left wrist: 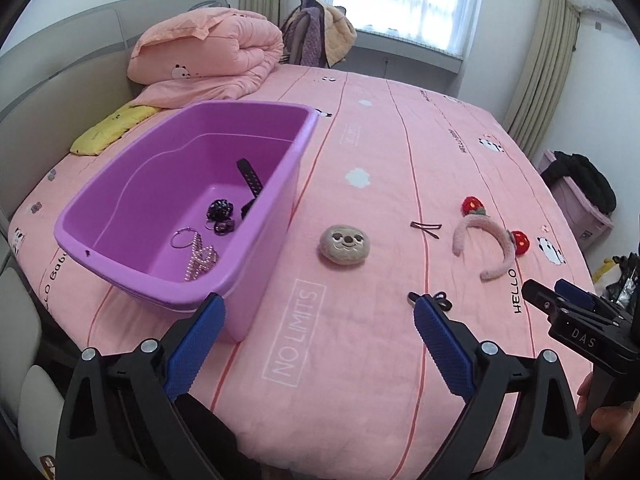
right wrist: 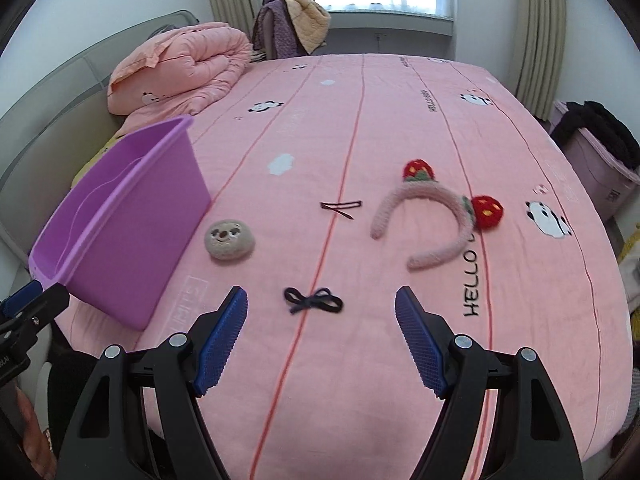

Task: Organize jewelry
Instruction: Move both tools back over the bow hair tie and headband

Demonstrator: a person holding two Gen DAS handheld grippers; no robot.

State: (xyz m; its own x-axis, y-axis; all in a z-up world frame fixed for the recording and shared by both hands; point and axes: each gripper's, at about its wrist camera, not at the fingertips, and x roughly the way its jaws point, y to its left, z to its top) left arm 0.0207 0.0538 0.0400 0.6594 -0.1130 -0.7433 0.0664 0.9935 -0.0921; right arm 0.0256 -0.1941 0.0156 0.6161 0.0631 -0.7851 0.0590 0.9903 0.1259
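Lying spread over a pink bed sheet (right wrist: 360,128) are the pieces not yet put away: a pink fuzzy headband (right wrist: 432,216) with two red strawberries, a pair of thin brown hair pins (right wrist: 340,208) just left of it, a round beige sloth-face clip (right wrist: 229,239) nearer the tub, and a small black bow (right wrist: 313,300) closest to the cameras. A purple plastic tub (left wrist: 120,200) stands on the left part of the bed, and inside it (seen from the left wrist view) rest a black strap (left wrist: 249,178), a dark scrunchie (left wrist: 219,209), a hoop earring (left wrist: 183,238) and a pearly hair clip (left wrist: 200,262).

Both tools are held over the near edge of the bed. The left gripper (left wrist: 318,312) has its blue pads spread wide with nothing between them, the left pad in front of the tub's near corner. The right gripper (right wrist: 321,304) also stands with jaws apart and grips nothing; in its own view the black bow lies on the sheet in the gap between its fingertips, not touched by either pad. From the left wrist view, the right tool shows at the right edge, near the word HELLO printed on the sheet.

A folded peach quilt (left wrist: 208,48) sits at the head of the bed, a yellow pillow (left wrist: 112,128) beside it.
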